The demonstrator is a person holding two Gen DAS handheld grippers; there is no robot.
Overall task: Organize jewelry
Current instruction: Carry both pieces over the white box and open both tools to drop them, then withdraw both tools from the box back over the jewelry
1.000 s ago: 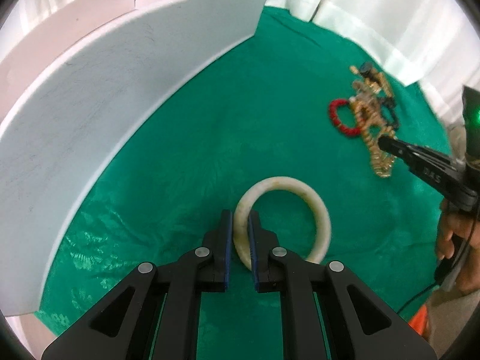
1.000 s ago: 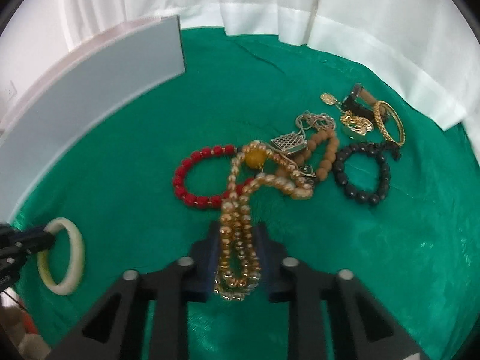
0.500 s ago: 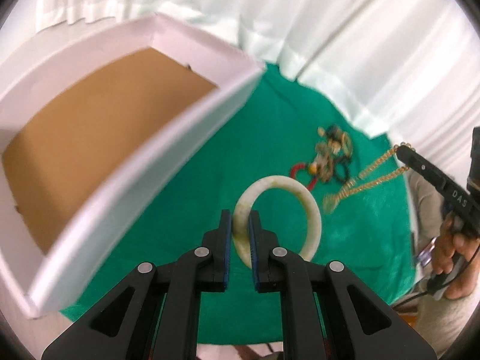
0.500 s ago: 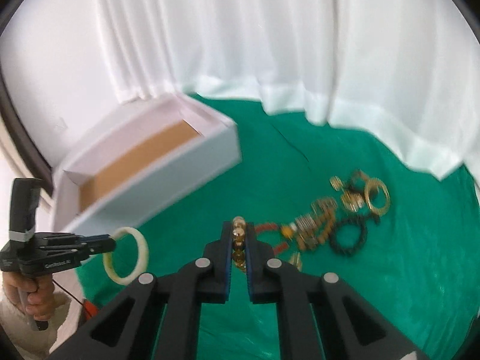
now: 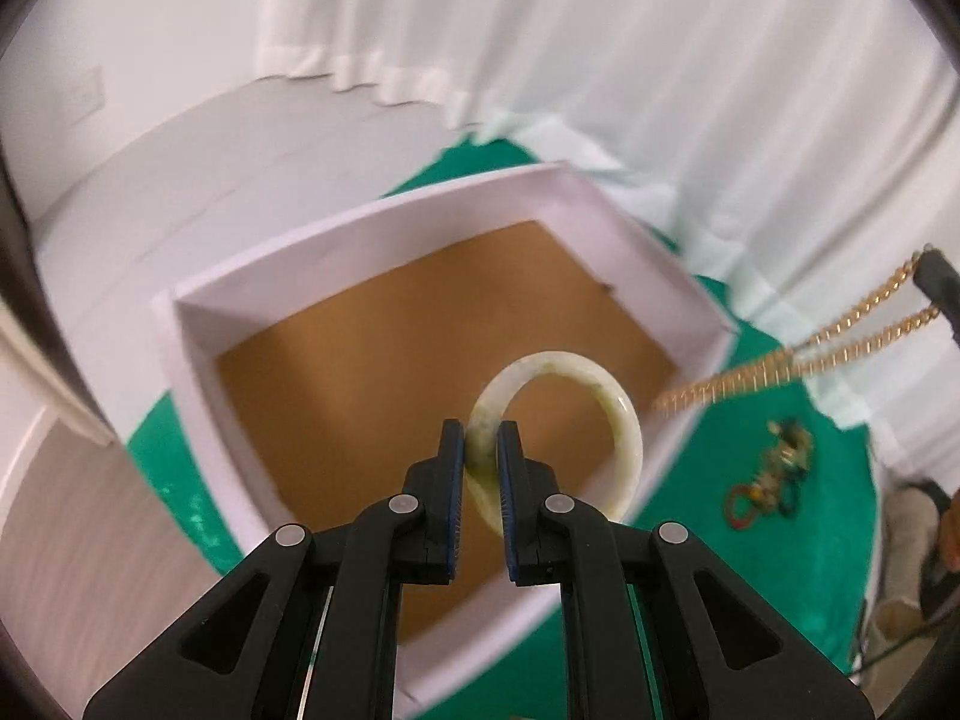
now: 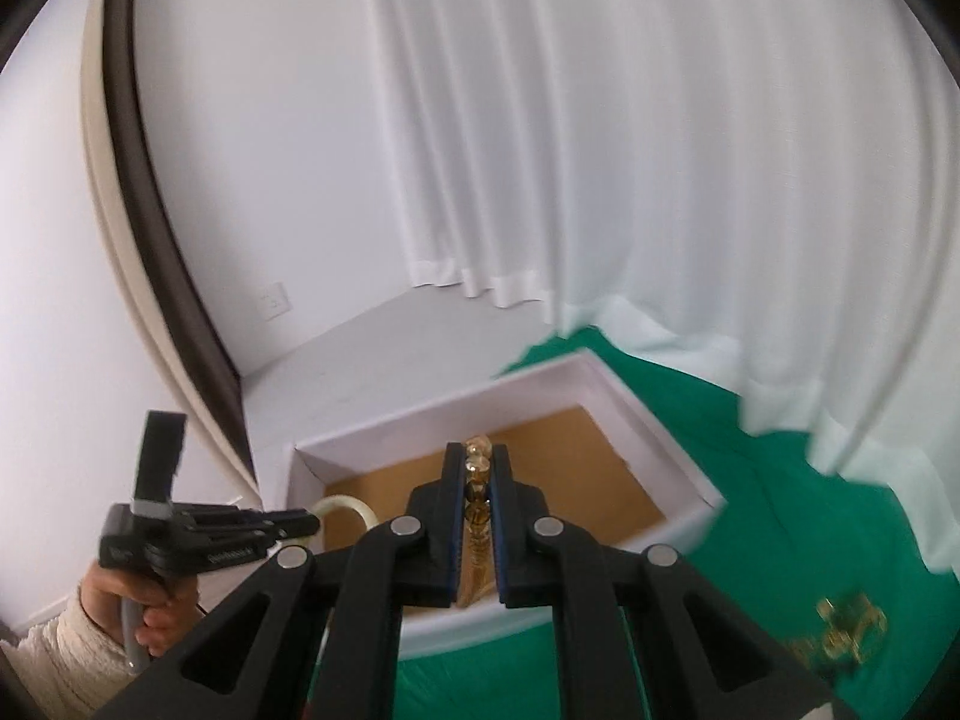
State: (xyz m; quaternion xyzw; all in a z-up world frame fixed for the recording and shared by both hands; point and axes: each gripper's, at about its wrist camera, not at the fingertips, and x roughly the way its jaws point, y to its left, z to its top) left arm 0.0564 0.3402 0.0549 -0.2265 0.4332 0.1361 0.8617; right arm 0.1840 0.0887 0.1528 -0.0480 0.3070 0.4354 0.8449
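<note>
My left gripper (image 5: pixel 480 433) is shut on a pale jade bangle (image 5: pixel 606 402) and holds it in the air above the open white box with a brown floor (image 5: pixel 384 360). My right gripper (image 6: pixel 478 457) is shut on a gold bead necklace (image 6: pixel 477 492), which hangs down between the fingers over the same box (image 6: pixel 576 462). In the left wrist view the necklace (image 5: pixel 780 360) swings in from the right over the box's near corner. In the right wrist view the left gripper (image 6: pixel 300 521) with the bangle (image 6: pixel 351 507) is at the box's left end.
The box stands on a green cloth (image 5: pixel 768 540). A pile of remaining jewelry, with a red bead bracelet (image 5: pixel 744 504), lies on the cloth to the right; it also shows blurred in the right wrist view (image 6: pixel 840 630). White curtains (image 6: pixel 600 150) hang behind.
Both grippers have risen from the cloth and swung left to above the box. The bangle and the gold necklace were lifted with them.
</note>
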